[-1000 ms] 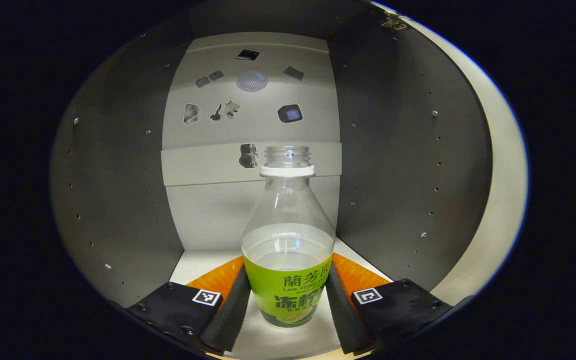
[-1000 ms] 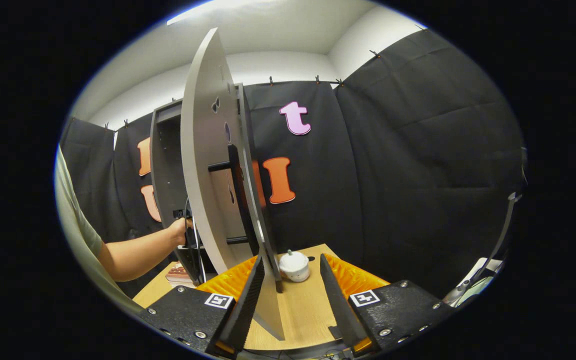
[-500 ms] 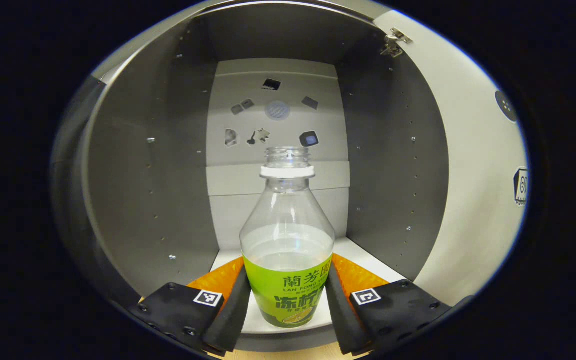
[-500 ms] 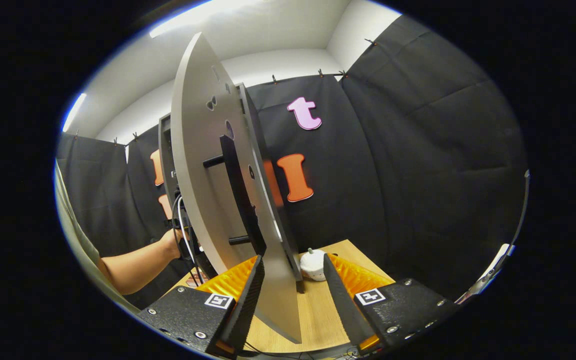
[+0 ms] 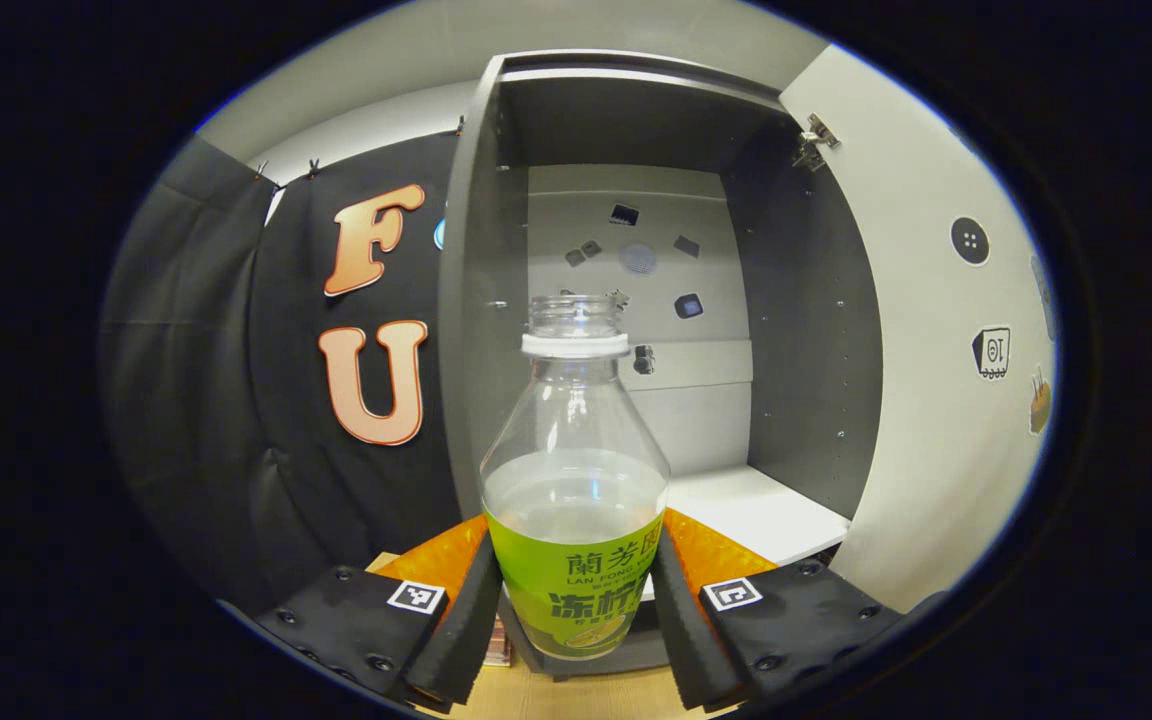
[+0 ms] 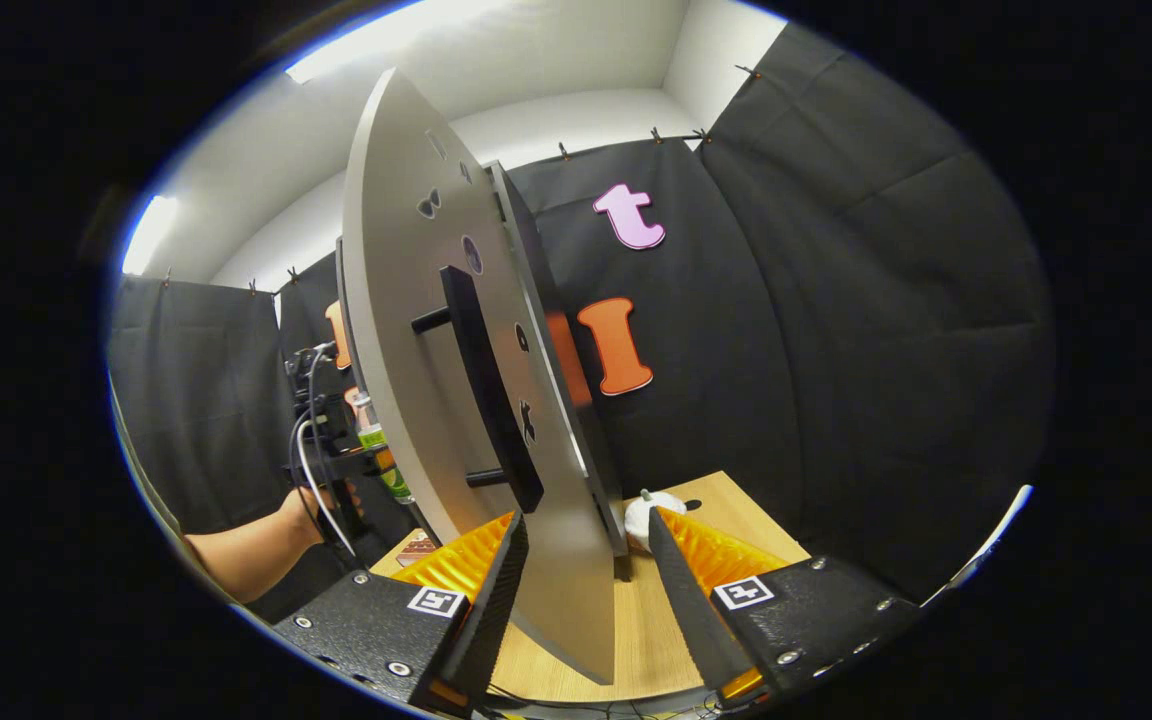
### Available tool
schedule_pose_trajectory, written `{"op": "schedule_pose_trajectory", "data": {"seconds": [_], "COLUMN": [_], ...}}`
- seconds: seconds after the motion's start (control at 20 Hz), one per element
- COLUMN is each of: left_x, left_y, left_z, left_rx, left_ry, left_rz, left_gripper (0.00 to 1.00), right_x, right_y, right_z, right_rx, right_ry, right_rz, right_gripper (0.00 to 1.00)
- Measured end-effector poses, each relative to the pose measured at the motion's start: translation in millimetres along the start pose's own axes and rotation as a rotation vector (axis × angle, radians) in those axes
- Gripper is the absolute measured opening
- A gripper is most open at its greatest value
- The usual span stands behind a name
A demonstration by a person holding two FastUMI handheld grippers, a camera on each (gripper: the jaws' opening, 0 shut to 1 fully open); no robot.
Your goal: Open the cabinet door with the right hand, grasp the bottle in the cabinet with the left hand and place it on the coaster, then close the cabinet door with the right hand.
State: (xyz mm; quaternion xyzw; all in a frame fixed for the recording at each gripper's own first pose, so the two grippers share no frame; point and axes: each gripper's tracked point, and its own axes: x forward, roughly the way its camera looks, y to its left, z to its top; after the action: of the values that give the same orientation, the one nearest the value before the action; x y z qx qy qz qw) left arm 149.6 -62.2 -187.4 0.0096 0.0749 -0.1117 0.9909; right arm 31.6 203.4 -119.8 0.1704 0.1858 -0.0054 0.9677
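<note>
the bottle (image 5: 574, 470) sits low in the centre of the left gripper view, clamped between the fingers of the left gripper (image 5: 574, 610), both pressing on its green label. a second ago the cabinet's grey walls ringed it; now the cabinet (image 5: 796, 330) lies behind it in the upper right of the frame with its white shelf bare, so the bottle has been drawn clear of the opening and the carry to the coaster comes next. no coaster can be made out yet. in the right gripper view the right gripper (image 6: 581, 600) has its fingers spread apart, straddling the lower edge of the open cabinet door (image 6: 406, 330) without squeezing it; the door's dark handle (image 6: 486, 390) runs down the middle. a small white object (image 6: 641, 515) rests on the wooden table (image 6: 736, 520) just past the door. at left of that frame a hand (image 6: 311, 500) carries the left gripper beside the door, which stands close alongside its path.
</note>
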Motion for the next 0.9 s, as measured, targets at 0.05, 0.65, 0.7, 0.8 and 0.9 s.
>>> {"op": "schedule_pose_trajectory", "data": {"seconds": [0.05,0.65,0.7,0.8,0.9], "left_x": [-6,-62,-67,-74,-80], "left_y": [9,92,99,105,111], "left_z": [-2,-88,-95,-109,-128], "left_rx": [0.008,-0.018,-0.018,0.008,0.037], "left_ry": [-0.014,0.016,0.021,0.020,0.024], "left_rz": [0.005,-0.005,-0.007,-0.013,-0.015], "left_gripper": [0.81,0.81,0.77,0.81,0.79], "right_x": [-2,-19,-20,-22,-26], "right_y": [2,25,27,31,32], "right_z": [1,1,1,2,-1], "right_rx": [-0.008,-0.043,-0.060,-0.065,-0.037], "right_ry": [-0.009,-0.047,-0.047,-0.050,-0.039], "right_rz": [-0.020,-0.258,-0.272,-0.290,-0.308], "right_gripper": [0.76,0.76,0.76,0.76,0.76]}}
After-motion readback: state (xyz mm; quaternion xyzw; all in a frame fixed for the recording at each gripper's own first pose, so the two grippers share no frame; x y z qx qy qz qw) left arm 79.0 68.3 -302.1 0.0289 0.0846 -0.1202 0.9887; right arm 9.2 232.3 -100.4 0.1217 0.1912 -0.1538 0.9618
